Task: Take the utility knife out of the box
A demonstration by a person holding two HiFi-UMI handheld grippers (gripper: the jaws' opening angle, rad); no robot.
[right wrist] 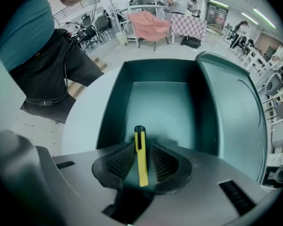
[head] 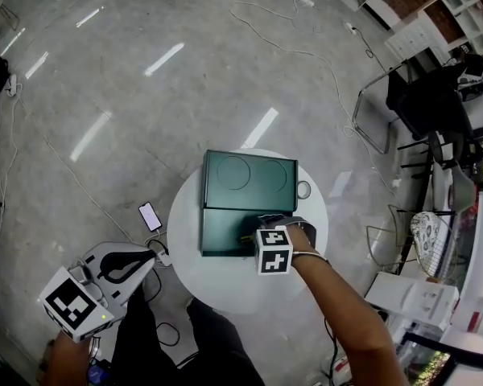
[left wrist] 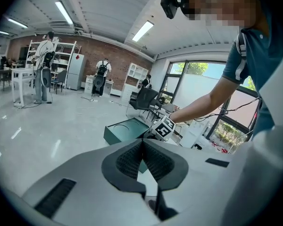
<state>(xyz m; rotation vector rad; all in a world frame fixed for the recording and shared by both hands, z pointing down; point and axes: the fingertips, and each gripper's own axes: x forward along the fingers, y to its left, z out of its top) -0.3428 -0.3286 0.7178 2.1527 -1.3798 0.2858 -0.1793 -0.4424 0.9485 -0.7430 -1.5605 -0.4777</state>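
Head view: the right forearm [head: 346,304] is extended from the lower right across the round white table [head: 185,240]. The right gripper [right wrist: 142,147] is pointed straight down into the open green box [head: 225,233]; its marker cube [head: 274,250] is turned toward the camera. The left gripper [head: 151,256] is held low, off the table's left edge, and is aimed toward the table at a slight downward tilt. A phone [head: 150,215] and cables are seen on the floor beside the table.

Right gripper view: shown here alone is the utility knife [right wrist: 140,157], a slim yellow body with a black slider end, lying on the floor of the box near its front wall. The knife is bracketed by the two ribbed pads, with a gap visible on each side, so the jaws are parted and nothing is gripped. The hinged lid [right wrist: 231,107] is laid open to the right of the tray. In the head view the knife is almost wholly hidden under the cube.

Left gripper view: the left jaws are seen pressed together at their tips, with nothing between them. Beyond them the box and the right arm are seen from the side. Standing people and shelving, which no other view shows, are visible in the background.
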